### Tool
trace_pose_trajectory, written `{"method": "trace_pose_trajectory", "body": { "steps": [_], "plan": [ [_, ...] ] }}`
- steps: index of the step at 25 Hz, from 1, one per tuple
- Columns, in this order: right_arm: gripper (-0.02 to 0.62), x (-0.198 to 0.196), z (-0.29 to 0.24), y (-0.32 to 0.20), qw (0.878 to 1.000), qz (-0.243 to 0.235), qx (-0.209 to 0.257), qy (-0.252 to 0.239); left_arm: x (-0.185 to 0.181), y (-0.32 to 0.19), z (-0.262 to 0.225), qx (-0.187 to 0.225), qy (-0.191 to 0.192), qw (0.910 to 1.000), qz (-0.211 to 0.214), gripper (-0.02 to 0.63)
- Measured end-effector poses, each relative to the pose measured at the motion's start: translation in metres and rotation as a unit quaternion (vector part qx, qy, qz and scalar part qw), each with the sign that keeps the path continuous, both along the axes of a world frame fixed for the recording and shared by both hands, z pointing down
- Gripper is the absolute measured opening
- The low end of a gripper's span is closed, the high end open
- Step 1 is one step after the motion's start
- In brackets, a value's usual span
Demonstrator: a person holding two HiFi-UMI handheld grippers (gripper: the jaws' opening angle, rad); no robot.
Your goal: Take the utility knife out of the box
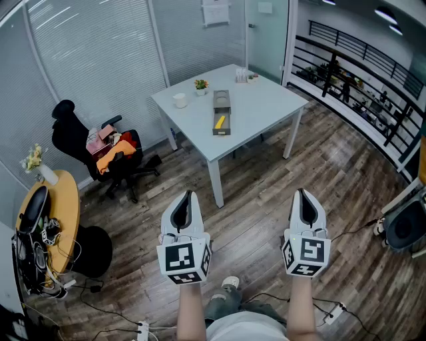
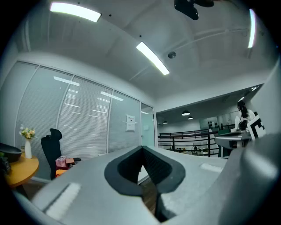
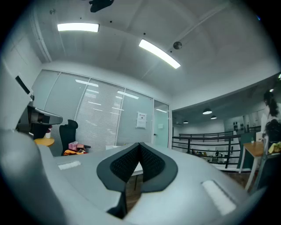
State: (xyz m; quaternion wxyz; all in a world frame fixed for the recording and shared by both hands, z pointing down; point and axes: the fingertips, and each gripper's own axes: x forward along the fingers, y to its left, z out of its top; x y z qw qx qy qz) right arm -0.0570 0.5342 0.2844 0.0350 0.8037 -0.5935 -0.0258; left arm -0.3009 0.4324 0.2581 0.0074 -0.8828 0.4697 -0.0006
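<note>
The floor [image 1: 266, 200] is of brown wood planks with a soft shine. The desk [image 1: 266, 106] has a smooth, matt white top. The left gripper [image 1: 187, 194] and the right gripper [image 1: 301, 192] look like matt grey plastic; their pads [image 2: 154, 166] are black and finely ribbed. The box [image 1: 221, 100] is dull grey. The office chair [image 1: 66, 136] looks like black cloth.

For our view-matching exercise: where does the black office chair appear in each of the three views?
Head view: black office chair, left of centre.
Left gripper view: chair far left, low.
Right gripper view: chair left, mid-height.
Shared landmark: the white paper notice.
</note>
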Motion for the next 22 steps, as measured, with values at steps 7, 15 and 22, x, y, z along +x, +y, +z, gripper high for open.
{"method": "trace_pose_trajectory", "body": {
  "steps": [7, 15, 22],
  "plan": [
    [0.008, -0.002, 0.0, -0.004, 1.0, 0.0, -0.001, 0.0, -0.002, -0.004, 0.001, -0.002, 0.0, 1.0, -0.002, 0.0],
    [0.008, -0.001, 0.006, -0.009, 1.0, 0.003, -0.005, -0.005, -0.002, -0.011, 0.005, -0.006, 0.002, 1.0, 0.0, 0.0],
    [0.008, 0.001, 0.012, -0.031, 1.0, 0.006, -0.008, -0.012, 0.002, -0.036, 0.01, -0.01, 0.001, 0.9999, 0.006, 0.0]
  ]
}}
